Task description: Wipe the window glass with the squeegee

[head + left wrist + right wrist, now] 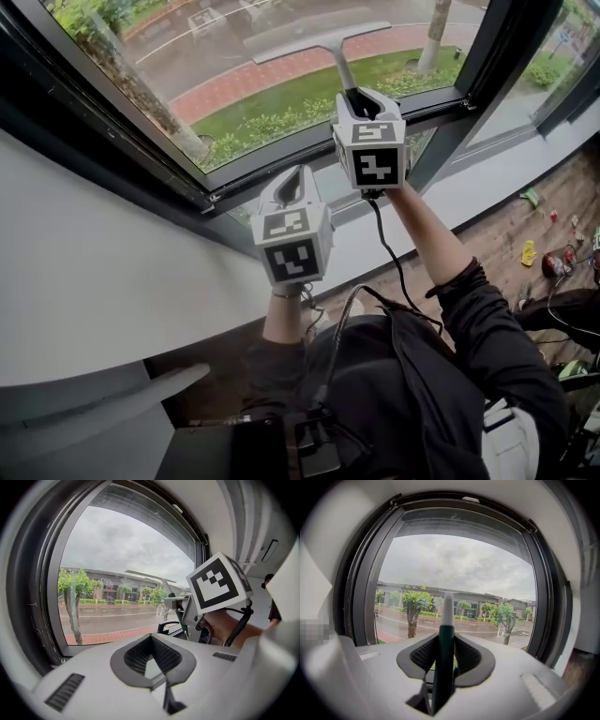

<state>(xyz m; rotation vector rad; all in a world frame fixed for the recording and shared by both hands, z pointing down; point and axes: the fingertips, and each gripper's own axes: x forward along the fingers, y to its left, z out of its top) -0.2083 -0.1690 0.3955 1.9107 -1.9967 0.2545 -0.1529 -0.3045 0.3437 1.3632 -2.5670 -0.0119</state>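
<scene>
The window glass fills the top of the head view, with a wet road and lawn beyond it. A squeegee lies with its grey blade flat against the pane, and its handle runs down into my right gripper, which is shut on it. In the right gripper view the dark green handle stands upright between the pads of that gripper, its pale upper part pointing at the glass. Lower and to the left, my left gripper points at the window frame, jaws shut on nothing.
A dark window frame runs under the pane and a dark mullion rises at the right. Below is a white sill and wall. Small objects lie on the wooden floor at right. A black cable hangs from the right gripper.
</scene>
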